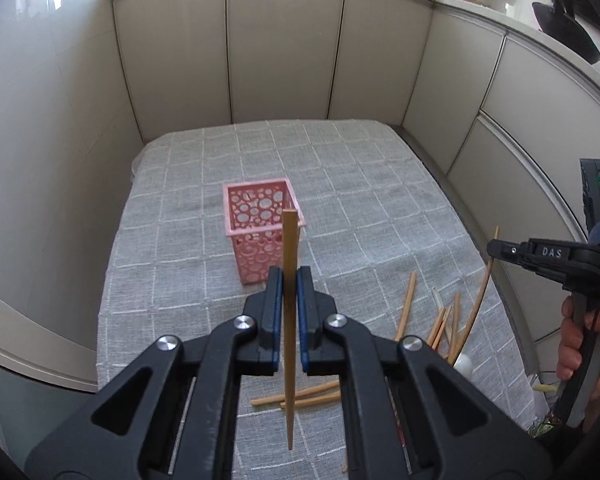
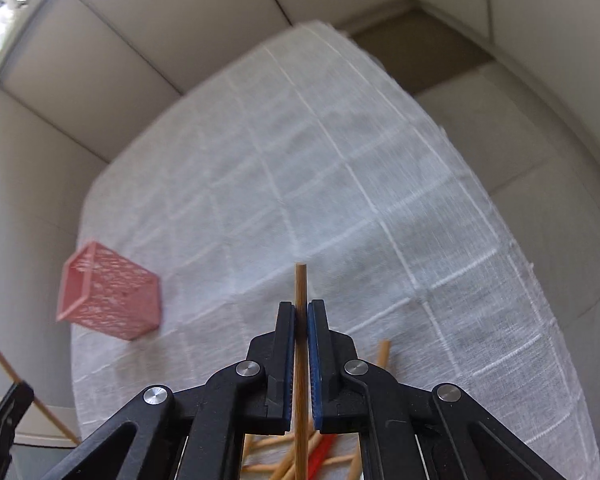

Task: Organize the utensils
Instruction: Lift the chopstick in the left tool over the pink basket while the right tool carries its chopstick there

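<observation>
My left gripper (image 1: pixel 288 280) is shut on a wooden chopstick (image 1: pixel 289 240) held upright, just in front of and above a pink perforated basket (image 1: pixel 256 236) that stands on the grey checked tablecloth (image 1: pixel 340 184). My right gripper (image 2: pixel 300 312) is shut on another wooden chopstick (image 2: pixel 301 284), held above the cloth; it shows at the right edge of the left wrist view (image 1: pixel 496 250). The basket (image 2: pixel 108 292) is to its left. Several loose chopsticks (image 1: pixel 440 320) lie on the cloth near the front right.
Beige cabinet panels (image 1: pixel 284 48) close in the table at the back and sides. More chopsticks (image 1: pixel 300 398) lie under my left gripper, and a red item (image 2: pixel 322 454) lies among those under my right gripper.
</observation>
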